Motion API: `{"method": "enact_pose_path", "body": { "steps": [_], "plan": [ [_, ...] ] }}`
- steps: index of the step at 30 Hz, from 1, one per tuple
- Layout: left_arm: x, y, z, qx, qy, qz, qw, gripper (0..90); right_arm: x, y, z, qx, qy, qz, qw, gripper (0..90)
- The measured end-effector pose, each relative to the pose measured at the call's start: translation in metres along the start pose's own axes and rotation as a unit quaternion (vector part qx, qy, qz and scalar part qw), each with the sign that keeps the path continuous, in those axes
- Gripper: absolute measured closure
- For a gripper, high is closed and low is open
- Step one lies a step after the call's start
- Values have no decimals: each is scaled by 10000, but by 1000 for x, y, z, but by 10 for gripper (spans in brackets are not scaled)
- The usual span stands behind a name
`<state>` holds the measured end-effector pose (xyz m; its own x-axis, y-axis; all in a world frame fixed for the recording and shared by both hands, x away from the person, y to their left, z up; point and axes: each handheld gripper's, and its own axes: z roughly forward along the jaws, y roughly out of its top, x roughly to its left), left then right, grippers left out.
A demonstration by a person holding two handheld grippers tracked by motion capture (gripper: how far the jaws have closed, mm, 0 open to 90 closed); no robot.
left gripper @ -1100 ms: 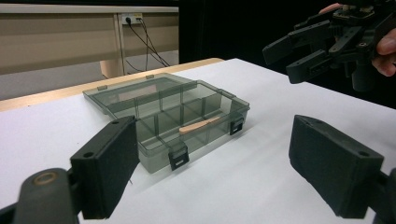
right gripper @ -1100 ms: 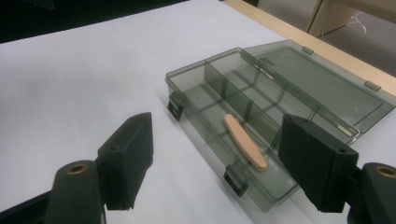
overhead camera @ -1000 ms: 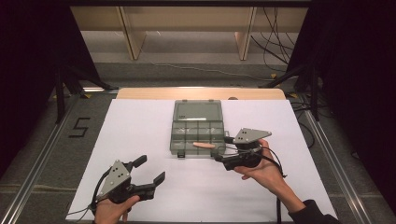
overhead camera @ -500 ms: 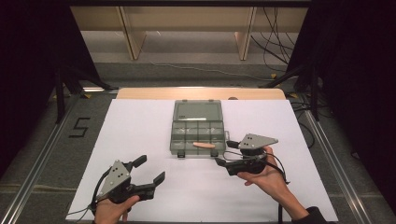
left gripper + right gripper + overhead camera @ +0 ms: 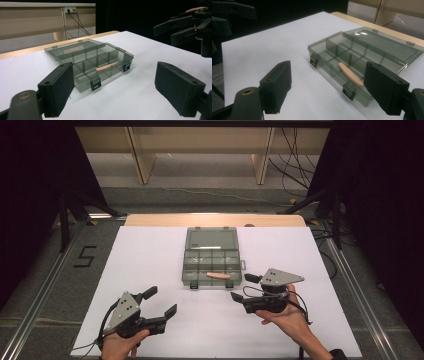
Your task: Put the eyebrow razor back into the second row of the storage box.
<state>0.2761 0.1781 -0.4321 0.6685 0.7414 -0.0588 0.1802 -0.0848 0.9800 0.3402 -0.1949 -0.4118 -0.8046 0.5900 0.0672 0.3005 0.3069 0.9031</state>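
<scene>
Boxes: one clear compartment box (image 5: 212, 257), lid open, on the white worktop (image 5: 150, 260).
Sticks: one wooden stick (image 5: 218, 275), lying across the box's front row.
Right gripper (image 5: 248, 287): jaws wide, just been opening, nothing between them; stick lies ahead, just beyond the tips.
Left gripper (image 5: 161, 302): jaws wide, empty; box and stick farther ahead, well apart.

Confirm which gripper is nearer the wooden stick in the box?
Right. The right gripper sits just beside the box, close to the stick; the left gripper is farther off, toward the table's near edge.
</scene>
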Motion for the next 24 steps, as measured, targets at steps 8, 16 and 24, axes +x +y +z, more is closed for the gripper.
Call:
{"method": "enact_pose_path", "body": {
  "steps": [8, 16, 24],
  "plan": [
    [0, 0, 0, 3, -3, -3, 10000, 157, 2, -4, -5, -73, 11, 59, 10000, 217],
    [0, 0, 0, 9, 0, -5, 10000, 157, 3, -10, -8, -127, 126, 177, 9997, 156],
    [0, 0, 1, -25, -31, 26, 10000, 157, 5, -13, -12, -121, 34, 163, 9998, 157]
  ]
}}
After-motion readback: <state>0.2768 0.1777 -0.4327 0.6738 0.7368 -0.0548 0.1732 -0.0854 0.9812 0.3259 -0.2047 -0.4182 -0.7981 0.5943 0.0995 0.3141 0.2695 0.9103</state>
